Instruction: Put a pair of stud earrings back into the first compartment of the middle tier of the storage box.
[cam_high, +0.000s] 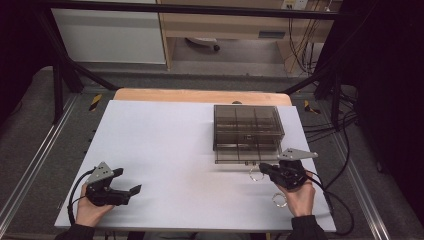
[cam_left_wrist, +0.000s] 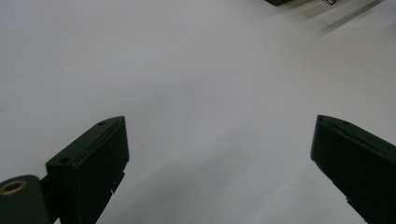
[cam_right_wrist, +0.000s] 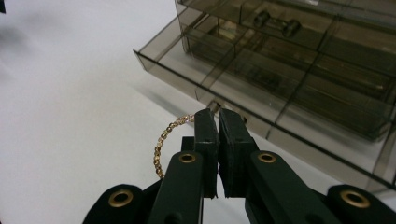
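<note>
Left tool: the left tool (cam_high: 131, 190) sat well to the left of the smoky organizer box (cam_high: 247, 131), low over the bare white tabletop (cam_high: 165, 145). Its jaws stood wide apart with nothing between them, as the left gripper view confirmed. Judged from this, it was parked out of the way while the other hand worked.

Left hand: the left hand (cam_high: 90, 207) wrapped the tool's body near the tabletop's front edge, far from the box.

Beaded ring: a gold beaded ring (cam_right_wrist: 164, 140) lay just in front of the box, near its lowest drawer. In the right gripper view part of its arc curved out from the left side of the jaws; the rest was hidden behind them.

Box: the transparent brown box stood toward the tabletop's far right. Its bottom drawer (cam_right_wrist: 261, 100) was pulled out toward the person, probably so something could go in or come out. A small dumbbell-shaped item (cam_right_wrist: 275, 23) rested in an upper compartment.

Right tool: the right tool (cam_right_wrist: 218, 116) was right at the box's front, jaws nearly pressed together. They seemed to pinch the beaded ring, though the contact itself was hidden.

Second ring: another ring (cam_high: 279, 200) lay farther in front of the box, beside the right hand (cam_high: 300, 197).
</note>
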